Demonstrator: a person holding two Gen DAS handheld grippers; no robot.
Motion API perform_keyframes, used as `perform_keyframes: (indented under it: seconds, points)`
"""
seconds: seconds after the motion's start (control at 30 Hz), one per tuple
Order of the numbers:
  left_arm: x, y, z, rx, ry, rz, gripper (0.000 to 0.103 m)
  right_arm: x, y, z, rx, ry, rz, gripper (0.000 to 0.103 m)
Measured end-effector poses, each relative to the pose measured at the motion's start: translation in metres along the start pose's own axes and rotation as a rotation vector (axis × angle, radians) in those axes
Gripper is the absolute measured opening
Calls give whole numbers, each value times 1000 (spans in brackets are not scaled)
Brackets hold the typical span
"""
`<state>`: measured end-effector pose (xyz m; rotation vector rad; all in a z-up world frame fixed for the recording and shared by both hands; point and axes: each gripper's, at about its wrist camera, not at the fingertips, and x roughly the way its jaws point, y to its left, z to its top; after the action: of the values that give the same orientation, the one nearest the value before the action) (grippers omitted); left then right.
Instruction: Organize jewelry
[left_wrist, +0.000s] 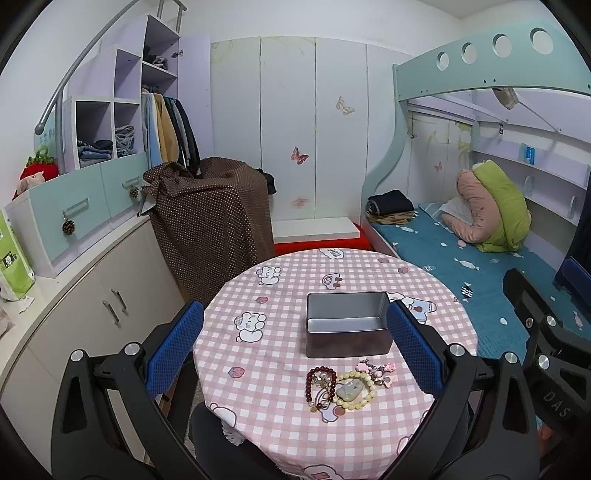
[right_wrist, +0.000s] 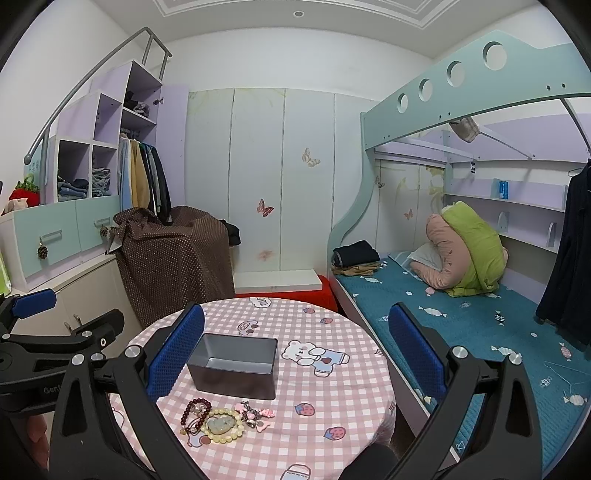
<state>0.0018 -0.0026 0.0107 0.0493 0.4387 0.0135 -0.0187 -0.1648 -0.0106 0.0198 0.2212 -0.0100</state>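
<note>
Evidently the task has not begun: every piece of jewelry lies on the desk (left_wrist: 280, 291), and none sits in the container. The round desk, covered by a pink checked cloth with cartoon bears, carries all the task items. Behind the jewelry stands a grey metal tin (left_wrist: 347, 325), rectangular, open-topped and lidless; its visible interior appears empty in both views. Near the front edge of the desk, just in front of the tin, the jewelry forms 1 loose cluster. From left to right it comprises a dark red bead bracelet (left_wrist: 320, 386), a pale yellow bead bracelet (left_wrist: 356, 390) with a greenish carved pendant (left_wrist: 349, 388) resting inside its ring, and a pink charm piece (left_wrist: 375, 370). The 2 bracelets touch or overlap; the exact tangle cannot be resolved. The left hand-held gripper (left_wrist: 293, 347) hovers above the desk with its blue pads spread wide, holding nothing. The right hand-held gripper (right_wrist: 295, 354) is likewise spread apart and empty. Remaining work, as judged, is the transfer of each piece into the tin.
</note>
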Motion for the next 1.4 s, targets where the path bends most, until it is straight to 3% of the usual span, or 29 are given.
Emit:
perform_keyframes:
  seconds: [1.1, 1.4]
  points:
    - [3, -1, -2, -3, 6, -7, 98, 5, 2, 0, 2, 10, 11, 96]
    - [17, 1, -5, -3, 38, -17, 98, 14, 5, -2, -1, 41, 15, 96]
